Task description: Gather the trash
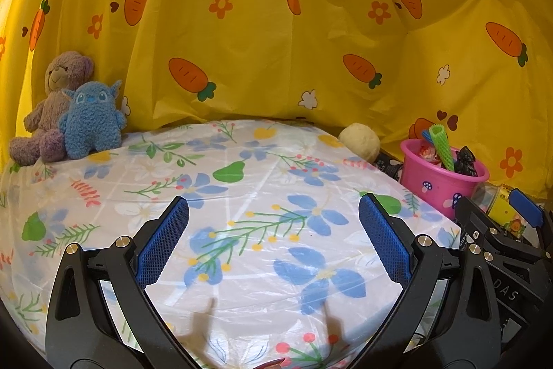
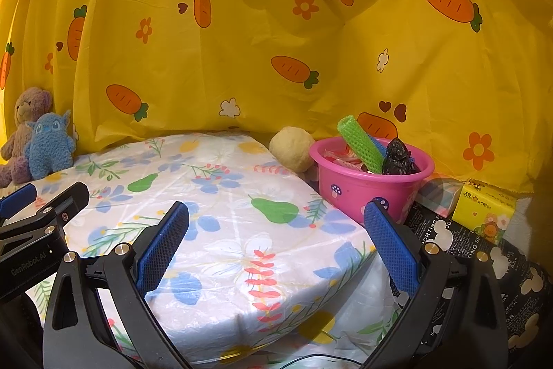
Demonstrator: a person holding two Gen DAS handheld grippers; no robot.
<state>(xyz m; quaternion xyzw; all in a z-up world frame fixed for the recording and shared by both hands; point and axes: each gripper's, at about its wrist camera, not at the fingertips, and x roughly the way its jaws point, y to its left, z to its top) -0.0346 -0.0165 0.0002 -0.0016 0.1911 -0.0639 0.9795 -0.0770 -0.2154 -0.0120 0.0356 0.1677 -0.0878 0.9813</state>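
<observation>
The round pink plastic bucket [image 2: 371, 187], stuffed with a green mesh tube [image 2: 361, 142] and black crumpled bag [image 2: 399, 159], sits ahead and right of both wide-open, empty tongs, nearer the right gripper [image 2: 276, 248] than the left gripper [image 1: 273, 244].

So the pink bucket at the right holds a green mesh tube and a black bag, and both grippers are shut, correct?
Not quite. The pink bucket does hold the green mesh tube and the black bag, but both grippers are open: each wrist view shows its fingers spread wide apart, left gripper and right gripper, holding nothing.
</observation>
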